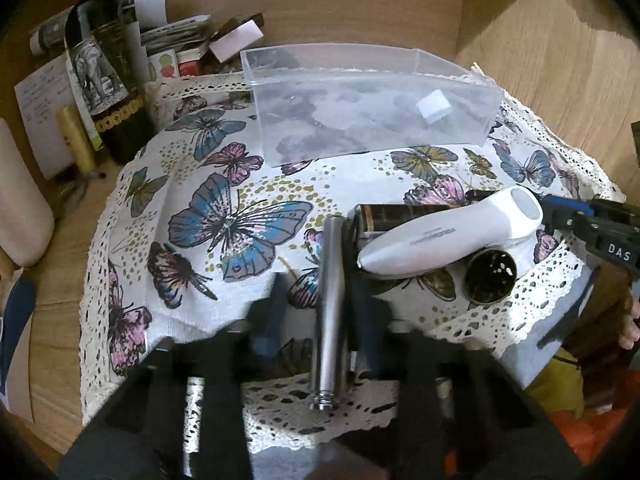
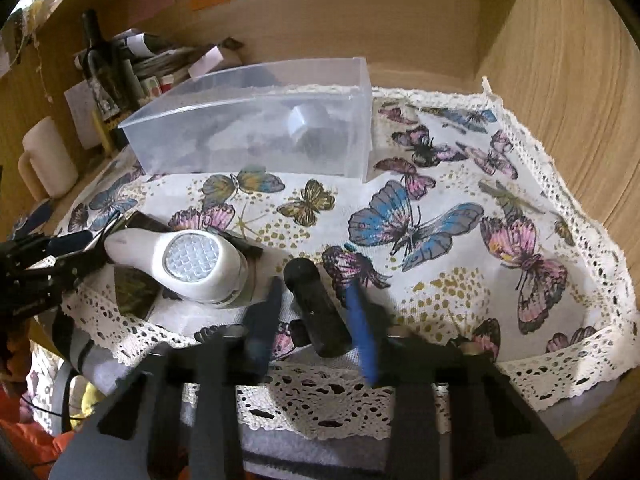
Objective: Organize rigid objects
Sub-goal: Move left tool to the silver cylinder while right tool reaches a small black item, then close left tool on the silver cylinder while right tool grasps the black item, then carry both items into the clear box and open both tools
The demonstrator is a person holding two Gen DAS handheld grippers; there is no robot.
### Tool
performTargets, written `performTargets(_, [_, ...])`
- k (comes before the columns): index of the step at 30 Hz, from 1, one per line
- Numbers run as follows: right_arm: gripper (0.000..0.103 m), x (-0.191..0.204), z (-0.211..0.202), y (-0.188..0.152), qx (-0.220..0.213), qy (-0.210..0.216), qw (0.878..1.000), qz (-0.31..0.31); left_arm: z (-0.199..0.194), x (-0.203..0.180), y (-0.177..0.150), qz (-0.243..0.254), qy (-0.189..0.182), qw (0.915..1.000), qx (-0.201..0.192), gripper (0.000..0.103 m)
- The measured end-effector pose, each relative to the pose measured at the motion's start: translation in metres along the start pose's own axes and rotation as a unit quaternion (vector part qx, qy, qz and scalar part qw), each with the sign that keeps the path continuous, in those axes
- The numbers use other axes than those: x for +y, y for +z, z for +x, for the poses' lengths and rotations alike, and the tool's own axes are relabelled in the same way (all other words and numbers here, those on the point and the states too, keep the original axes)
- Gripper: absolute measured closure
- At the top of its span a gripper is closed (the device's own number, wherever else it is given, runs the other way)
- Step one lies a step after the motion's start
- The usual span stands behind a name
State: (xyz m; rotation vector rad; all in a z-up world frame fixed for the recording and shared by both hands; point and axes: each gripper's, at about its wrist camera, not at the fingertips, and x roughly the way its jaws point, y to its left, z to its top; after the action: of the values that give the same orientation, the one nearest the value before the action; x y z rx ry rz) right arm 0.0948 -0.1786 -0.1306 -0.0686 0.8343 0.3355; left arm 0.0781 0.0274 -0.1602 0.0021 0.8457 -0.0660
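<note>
A clear plastic bin (image 1: pixel 372 100) stands at the back of the butterfly cloth (image 1: pixel 224 216), with a small white cube (image 1: pixel 434 106) inside; it also shows in the right wrist view (image 2: pixel 256 132). My left gripper (image 1: pixel 320 316) has a silver metal cylinder (image 1: pixel 332 312) between its blue fingers; whether they press it is unclear. My right gripper (image 2: pixel 316 312) has a black cylinder (image 2: pixel 316 308) between its fingers, likewise unclear. A white handheld device (image 1: pixel 444 236) lies on a dark flat box (image 1: pixel 400 216), by a round dark tin (image 1: pixel 490 276). The device also shows in the right wrist view (image 2: pixel 188 268).
A dark bottle with an elephant label (image 1: pixel 104 80), papers and small boxes stand at the back left. A cream mug (image 2: pixel 46 160) sits left of the bin. Wooden walls (image 2: pixel 560 100) close the back and right. The cloth's lace edge (image 1: pixel 280 412) hangs over the front.
</note>
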Motion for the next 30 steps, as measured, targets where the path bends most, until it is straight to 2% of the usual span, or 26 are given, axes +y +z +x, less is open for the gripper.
performTargets(1, [0.089,0.0,-0.001,-0.001,-0.002,0.004,1.0,0.002,0.0,0.0,0.0,0.0,0.001,1.0,-0.001,0.087])
performTargets(7, [0.089,-0.001,-0.013,0.002,-0.027,0.0,1.0,0.014,-0.004,0.007,0.005,-0.011,0.001,0.9999,-0.005,0.088])
performTargets(13, [0.089,-0.001,-0.028,0.018,-0.065,-0.002,0.998,0.016,-0.019,0.019,0.025,-0.025,0.0,0.9992,-0.031,0.088])
performTargets(22, [0.089,0.01,-0.045,0.066,-0.135,-0.004,0.991,-0.003,-0.043,0.029,0.073,-0.032,0.002,0.9954,-0.09,0.088])
performTargets(30, [0.089,0.018,-0.046,0.112,-0.163,0.004,0.986,-0.022,-0.048,0.036,0.118,-0.033,-0.008,0.9924,-0.118,0.088])
